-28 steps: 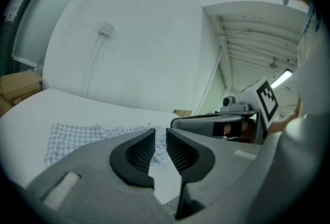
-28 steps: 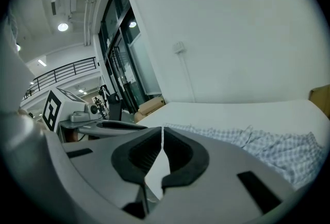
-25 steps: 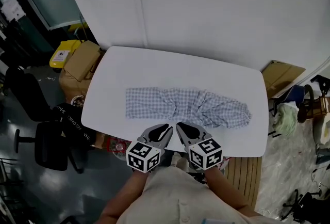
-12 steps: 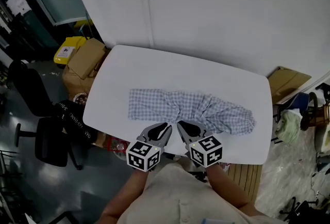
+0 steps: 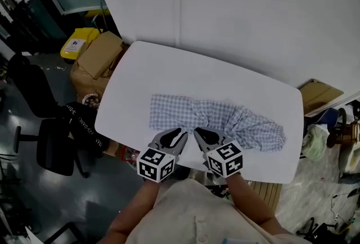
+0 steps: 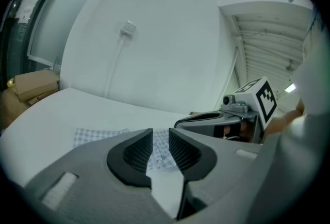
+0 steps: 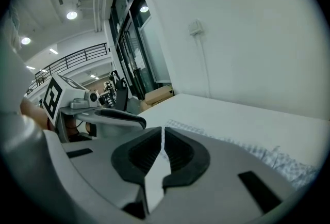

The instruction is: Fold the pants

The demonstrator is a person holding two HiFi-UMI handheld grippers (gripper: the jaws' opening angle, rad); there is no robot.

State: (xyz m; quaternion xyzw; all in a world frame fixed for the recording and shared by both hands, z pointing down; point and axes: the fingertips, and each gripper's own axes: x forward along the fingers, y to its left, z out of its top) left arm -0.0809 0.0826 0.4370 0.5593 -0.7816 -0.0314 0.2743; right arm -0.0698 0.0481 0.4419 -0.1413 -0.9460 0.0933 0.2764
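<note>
left hand-held gripper (image 6: 161,146): jaws slightly apart, just been opening, nothing between | right hand-held gripper (image 7: 163,148): jaws together

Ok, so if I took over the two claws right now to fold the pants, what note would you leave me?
The left claw is open a little. Its jaws have just been opening, with nothing between them.
The right claw is shut and empty.
Both are side by side at the near edge of the white table, by the middle of the pants.
The checked pants lie in a long strip across the table, wrinkled in the middle.
Done: no end-to-end fold shows yet.
Left: grab the cloth and fold it, probably one end over the other.
</note>
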